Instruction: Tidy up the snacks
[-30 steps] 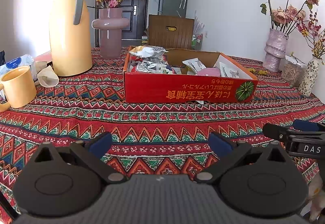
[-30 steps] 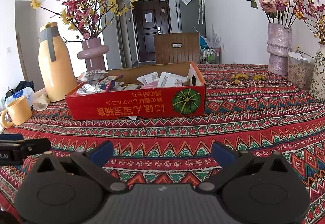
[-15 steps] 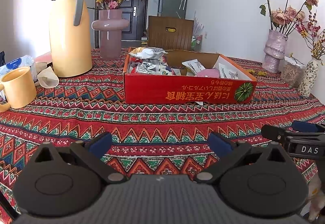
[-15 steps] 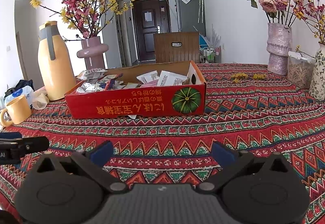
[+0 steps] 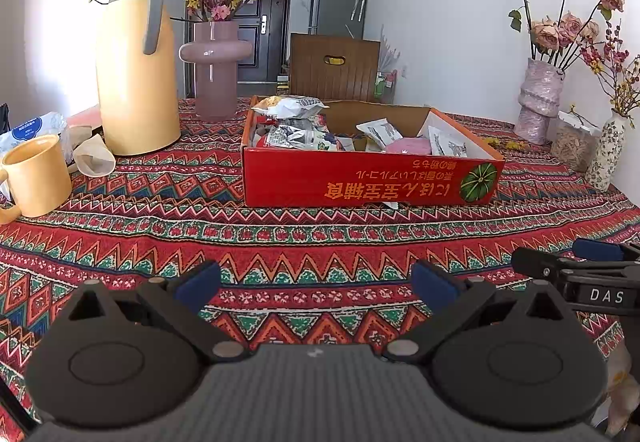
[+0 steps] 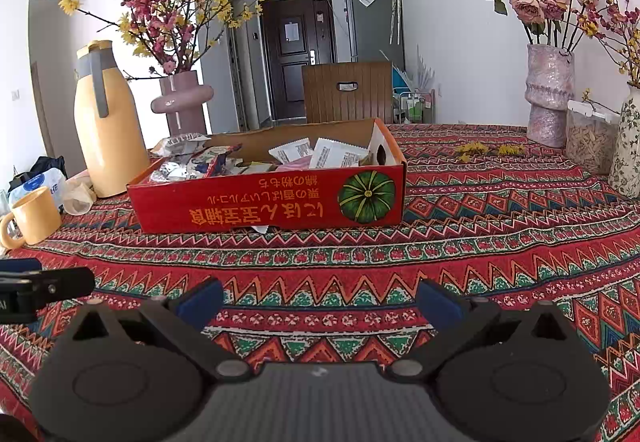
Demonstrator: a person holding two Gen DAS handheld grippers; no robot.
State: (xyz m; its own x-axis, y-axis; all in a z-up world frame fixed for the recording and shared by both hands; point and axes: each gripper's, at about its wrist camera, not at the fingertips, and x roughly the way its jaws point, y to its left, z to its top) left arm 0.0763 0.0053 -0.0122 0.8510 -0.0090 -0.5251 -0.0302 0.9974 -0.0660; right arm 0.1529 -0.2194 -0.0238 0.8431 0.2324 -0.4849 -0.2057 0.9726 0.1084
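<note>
A red cardboard box (image 5: 360,181) (image 6: 272,201) with a green pumpkin print stands on the patterned tablecloth, well ahead of both grippers. Several snack packets (image 5: 296,133) (image 6: 332,155) lie inside it, silver and crumpled ones at its left end, white and pink ones toward the right. My left gripper (image 5: 316,284) hovers low over the cloth, open and empty. My right gripper (image 6: 318,298) is also open with nothing between its fingers. Each gripper shows at the edge of the other's view: the right one (image 5: 576,274) and the left one (image 6: 40,288).
A yellow thermos jug (image 5: 136,61), a mauve vase with blossoms (image 5: 214,69) and a yellow mug (image 5: 36,173) stand left of the box. Pink and floral vases (image 6: 548,97) and a clear jar (image 6: 590,137) stand at the right. A wooden chair back (image 6: 346,91) is behind the table.
Both views have shifted very slightly; the box sits a touch lower in the frames. The grippers stay open and empty.
</note>
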